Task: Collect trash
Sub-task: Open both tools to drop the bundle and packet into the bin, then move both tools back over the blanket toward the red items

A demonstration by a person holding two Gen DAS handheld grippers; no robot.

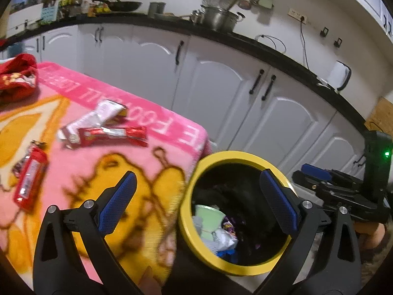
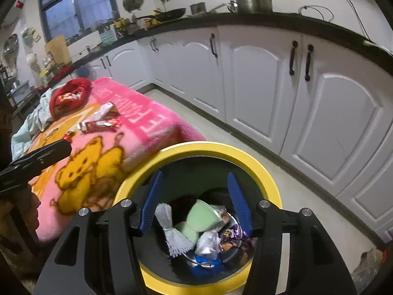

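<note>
A yellow-rimmed trash bin [image 1: 189, 196] [image 2: 267, 172] stands on the floor beside a table covered by a pink blanket [image 1: 137, 162] [image 2: 103, 162]. Inside the bin lie a green cup [image 2: 201, 217], a white wrapper [image 2: 172, 231] and other trash. On the blanket lie red-and-white wrappers [image 1: 103, 127] [image 2: 100, 123] and a red packet [image 1: 30, 174]. My left gripper [image 1: 196, 182] is open and empty, straddling the blanket's edge and the bin. My right gripper [image 2: 195, 179] is open and empty over the bin's mouth.
A red cloth [image 1: 17, 76] [image 2: 68, 95] lies at the blanket's far end. White kitchen cabinets [image 1: 221, 83] [image 2: 270, 78] under a black counter run behind. The right gripper's body [image 1: 343, 189] shows right of the bin in the left wrist view.
</note>
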